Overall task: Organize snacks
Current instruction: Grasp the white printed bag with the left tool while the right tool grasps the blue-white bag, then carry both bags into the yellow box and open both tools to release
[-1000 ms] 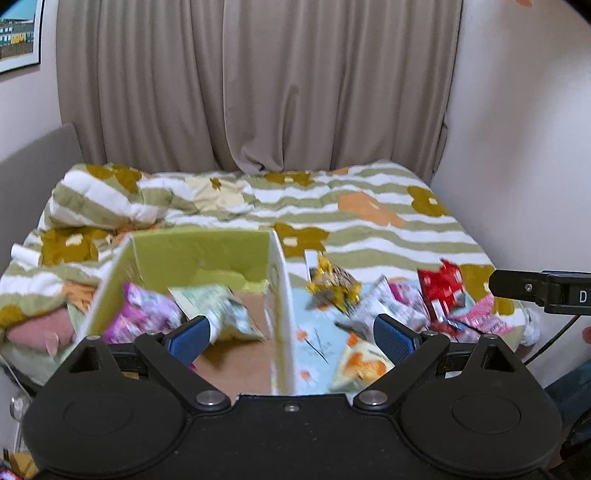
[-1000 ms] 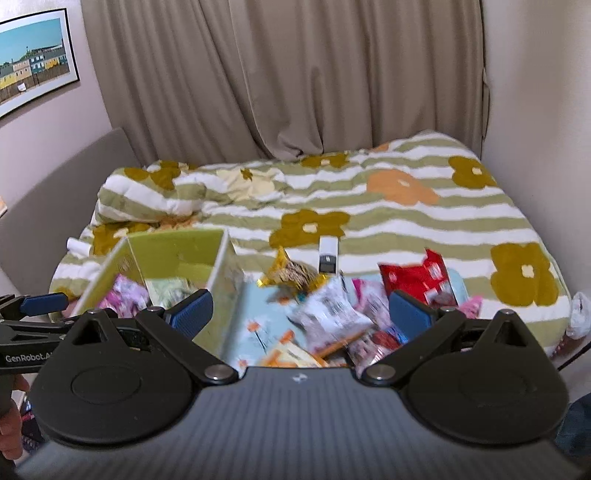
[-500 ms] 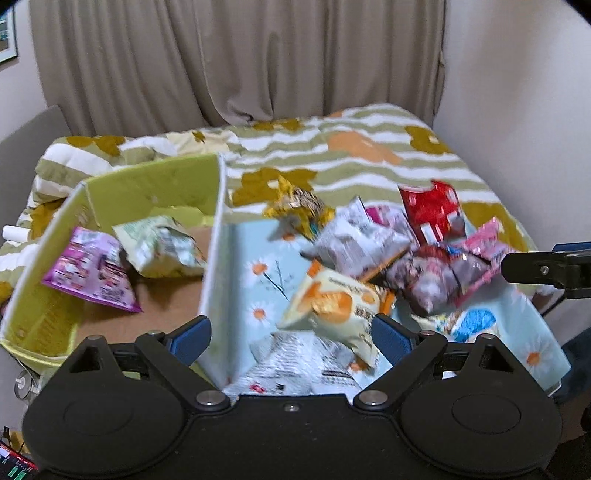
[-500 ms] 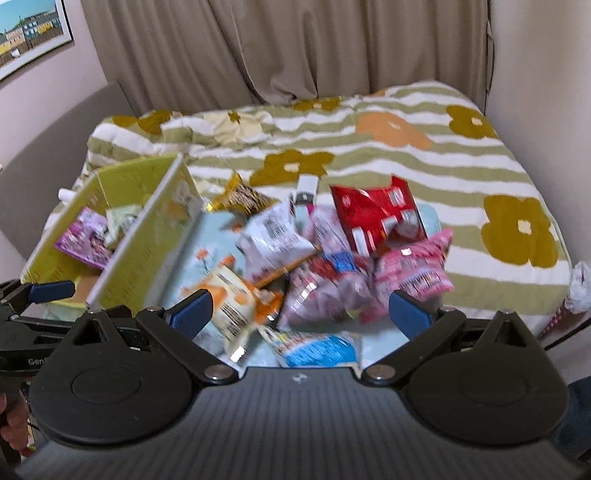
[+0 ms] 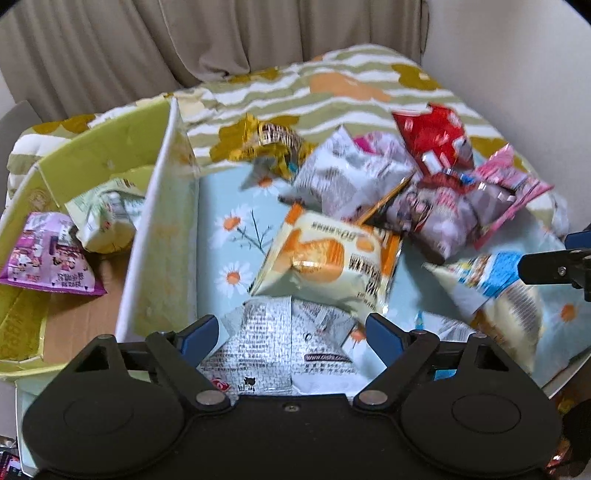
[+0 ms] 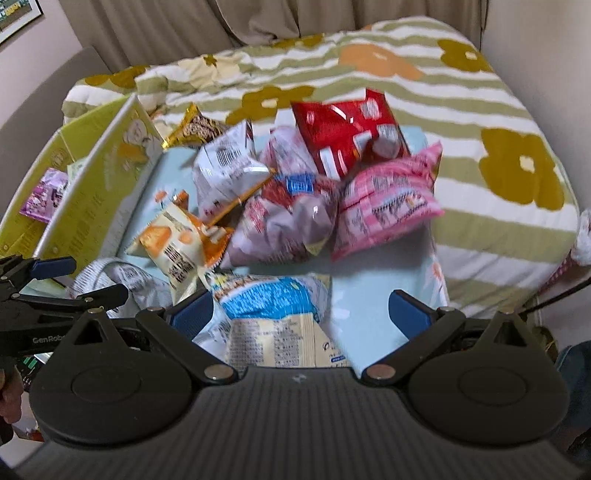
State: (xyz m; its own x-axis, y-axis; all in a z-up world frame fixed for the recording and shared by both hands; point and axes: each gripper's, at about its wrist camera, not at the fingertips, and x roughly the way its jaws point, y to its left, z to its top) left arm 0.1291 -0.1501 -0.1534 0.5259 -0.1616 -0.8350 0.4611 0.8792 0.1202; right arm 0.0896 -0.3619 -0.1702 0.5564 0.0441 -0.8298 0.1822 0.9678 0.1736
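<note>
Both grippers, left and right, hang with fingers spread and empty above the snack packets heaped beside the green box; slippery, overlapping bags could slide off when pinched.

1. Bed with green-and-white striped quilt, mustard and orange flower print.
2. Beige pleated curtain behind the bed.
3. Framed picture, top-left wall corner, mostly cropped.
4. Plain white wall on the right.
</note>
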